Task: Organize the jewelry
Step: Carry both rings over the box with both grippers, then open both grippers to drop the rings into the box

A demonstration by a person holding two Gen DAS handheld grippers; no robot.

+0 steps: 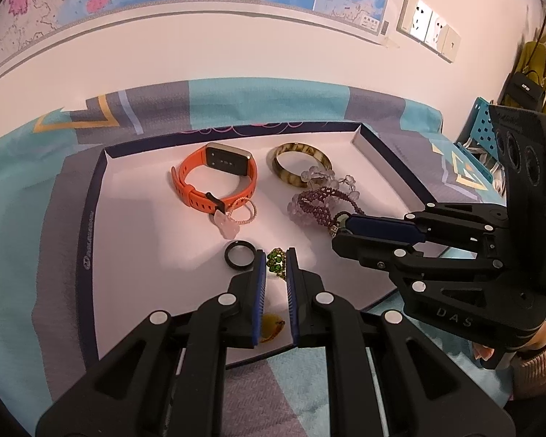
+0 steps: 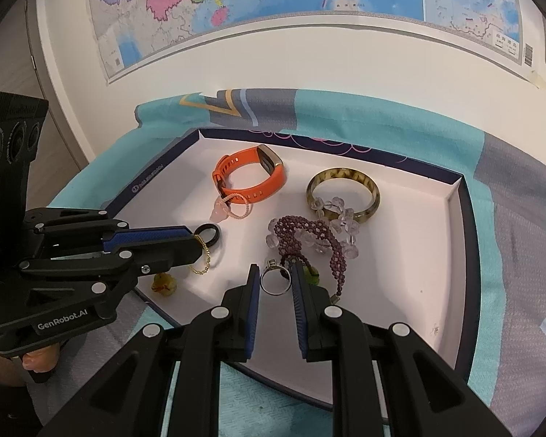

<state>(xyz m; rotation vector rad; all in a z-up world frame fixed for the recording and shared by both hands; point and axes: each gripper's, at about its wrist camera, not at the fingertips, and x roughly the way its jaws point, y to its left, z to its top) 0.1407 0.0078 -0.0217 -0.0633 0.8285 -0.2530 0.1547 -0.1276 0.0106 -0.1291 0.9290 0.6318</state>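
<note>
Claws grip rings near tray (image 1: 91, 196) front edge: left (image 1: 276, 255) gold-green, right (image 2: 275, 271) silver.

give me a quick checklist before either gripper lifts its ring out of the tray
1. Left gripper shut on green-stone ring: ok.
2. Right gripper shut on silver ring: ok.
3. Silver ring free of purple bead bracelet: cannot tell, its strand ends beside the fingers.
4. Black ring clear of left gripper: cannot tell, it lies right by one finger.
5. Grippers apart from each other: ok.
</note>
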